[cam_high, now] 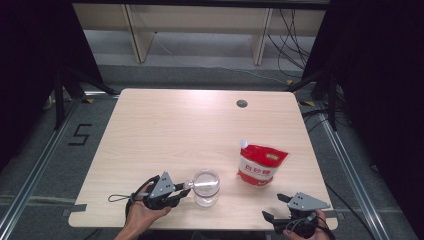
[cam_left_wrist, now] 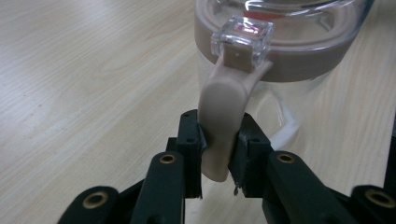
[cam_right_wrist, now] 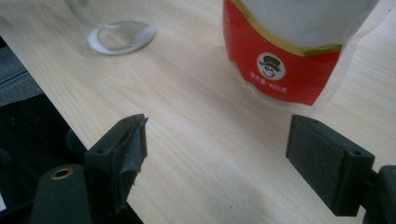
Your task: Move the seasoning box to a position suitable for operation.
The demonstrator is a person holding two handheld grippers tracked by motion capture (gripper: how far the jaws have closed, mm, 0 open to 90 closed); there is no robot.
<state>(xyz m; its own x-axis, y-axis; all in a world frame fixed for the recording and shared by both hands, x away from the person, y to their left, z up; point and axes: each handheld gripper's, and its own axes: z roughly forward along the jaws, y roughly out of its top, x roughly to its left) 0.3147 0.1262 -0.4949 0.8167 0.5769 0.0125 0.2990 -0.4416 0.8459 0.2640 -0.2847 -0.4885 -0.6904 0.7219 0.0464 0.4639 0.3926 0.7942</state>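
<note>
Left gripper [cam_left_wrist: 217, 161] view — jaws pinch jar [cam_left_wrist: 280, 51] tab [cam_left_wrist: 222, 126]; high view hides it.

A rectangular light-wood table [cam_high: 165, 125] with rounded corners stands on a grey floor [cam_high: 45, 165]; a round dark cable hole [cam_high: 242, 103] sits near its far edge, right of centre. Black drapes [cam_high: 30, 60] close both sides of the room. Beyond the far edge stands a pale wooden shelf frame [cam_high: 140, 35], with black cables [cam_high: 292, 37] hanging at its right. A black figure "5" [cam_high: 80, 134] marks the floor left of the table, beside a metal rail [cam_high: 35, 172]. Lighting is even, from above.
</note>
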